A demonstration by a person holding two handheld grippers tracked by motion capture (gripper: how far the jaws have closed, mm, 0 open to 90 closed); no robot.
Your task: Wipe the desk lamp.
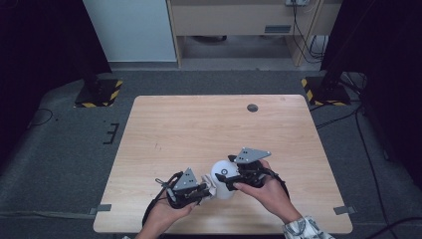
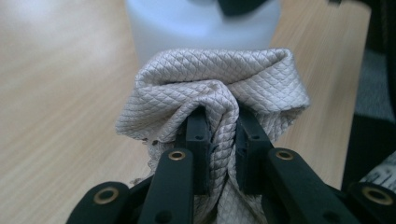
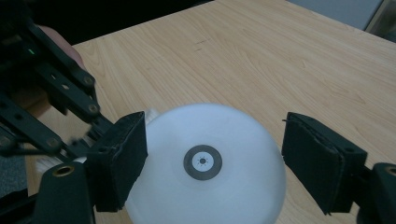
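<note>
High view first: a pale wooden surface (image 1: 199,129) sits mid-frame on grey carpet, with a small dark round disc (image 1: 252,107) near its far edge, upper centre. Yellow-and-black striped stand bases (image 1: 99,92) flank the surface at the upper left and upper right, cables trail over the floor on the right, and a light wood cabinet (image 1: 234,20) stands along the top of the frame.

Down at the lower centre, both hands are in. The left hand-held gripper (image 1: 206,190) is clamped on a beige quilted cloth (image 1: 213,185), and the cloth presses up against a white domed object (image 1: 224,180) just to its right. In the left gripper view the cloth (image 2: 210,93) bunches between the two black jaws, pinched tight, with the white object (image 2: 201,23) right behind it at the top of the frame.

The right hand-held gripper (image 1: 230,175) sits over the dome. In the right gripper view its padded jaws stand spread either side of the white object (image 3: 205,168): the left pad looks close against it, the right pad is clear of it. A grey ring marks the dome's top. The left hand-held gripper (image 3: 100,128) shows at the left edge.
</note>
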